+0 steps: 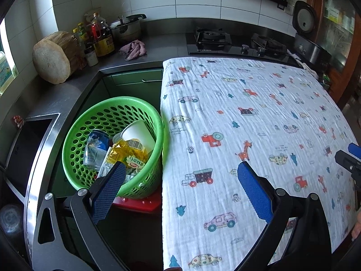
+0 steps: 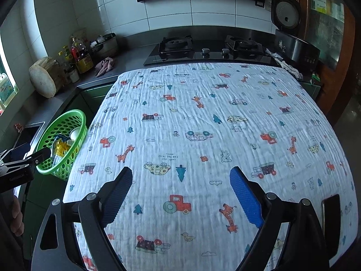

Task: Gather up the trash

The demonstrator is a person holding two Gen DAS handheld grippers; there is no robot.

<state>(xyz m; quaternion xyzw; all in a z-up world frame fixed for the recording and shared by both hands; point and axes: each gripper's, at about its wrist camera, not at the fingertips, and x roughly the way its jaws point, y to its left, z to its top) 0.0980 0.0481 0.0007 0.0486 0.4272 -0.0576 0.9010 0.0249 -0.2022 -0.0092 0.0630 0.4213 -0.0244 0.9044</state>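
Observation:
A green perforated basket (image 1: 74,135) stands on a red stool beside the table's left edge. It holds a blue can (image 1: 96,149), a white paper cup (image 1: 138,133) and a yellow wrapper (image 1: 129,151). The basket also shows in the right wrist view (image 2: 65,122). My left gripper (image 1: 180,169) is open and empty, with its left finger over the basket and its right finger over the table. My right gripper (image 2: 180,174) is open and empty above the table cloth (image 2: 203,124). No loose trash shows on the cloth.
A white cloth with cartoon cars and giraffes covers the table (image 1: 259,113). Behind it are a gas hob (image 1: 237,43), a rice cooker (image 1: 309,33), bottles (image 1: 99,36), a pot (image 1: 126,28) and a wooden block (image 1: 54,58). A sink (image 1: 29,149) lies left of the basket.

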